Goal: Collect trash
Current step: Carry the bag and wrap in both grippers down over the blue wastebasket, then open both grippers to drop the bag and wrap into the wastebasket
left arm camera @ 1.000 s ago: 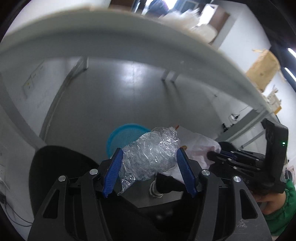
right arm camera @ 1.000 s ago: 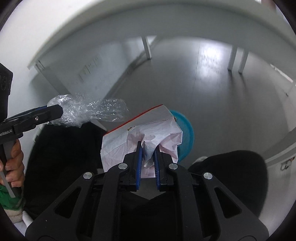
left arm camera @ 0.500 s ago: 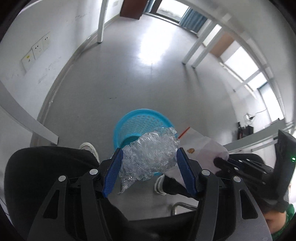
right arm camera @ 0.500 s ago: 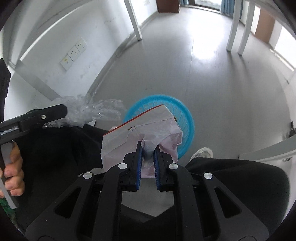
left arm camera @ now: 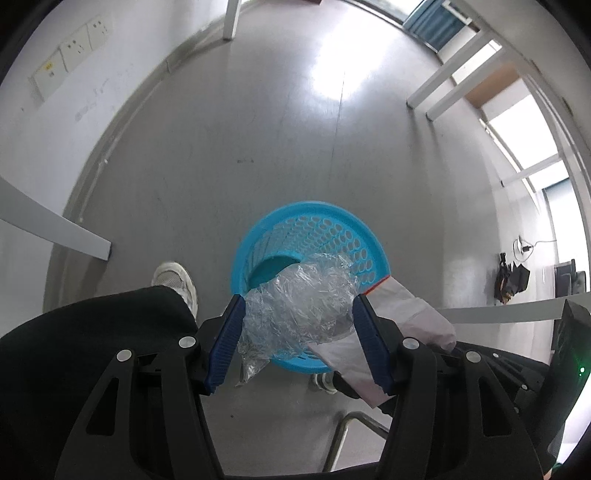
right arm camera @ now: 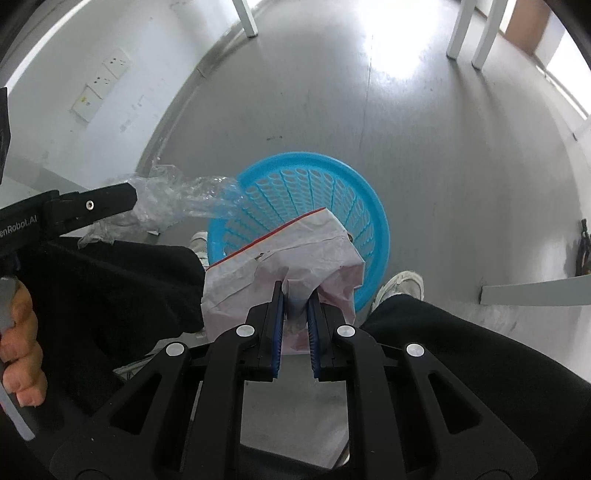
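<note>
A blue perforated plastic basket (left arm camera: 325, 225) stands on the grey floor below; it also shows in the right wrist view (right arm camera: 332, 184). My left gripper (left arm camera: 299, 310) is shut on a crumpled clear plastic wrap (left arm camera: 299, 306) and holds it above the basket's near rim. My right gripper (right arm camera: 295, 299) is shut on a crumpled white paper bag with a red edge (right arm camera: 280, 266), held above the basket's near side. The bag also shows in the left wrist view (left arm camera: 402, 317), to the right of the wrap. The left gripper with the wrap (right arm camera: 177, 199) sits at the left in the right wrist view.
The person's black-trousered legs (left arm camera: 92, 332) and white shoes (left arm camera: 173, 280) flank the basket. White table legs (right arm camera: 247, 18) stand farther off on the floor. A wall with sockets (left arm camera: 70, 51) is on the left. A metal chair frame (left arm camera: 347, 432) is below.
Both grippers have swung down from under the table edge toward the floor. The blue basket is now larger and directly beneath the wrap and the bag. Both grips are unchanged.
</note>
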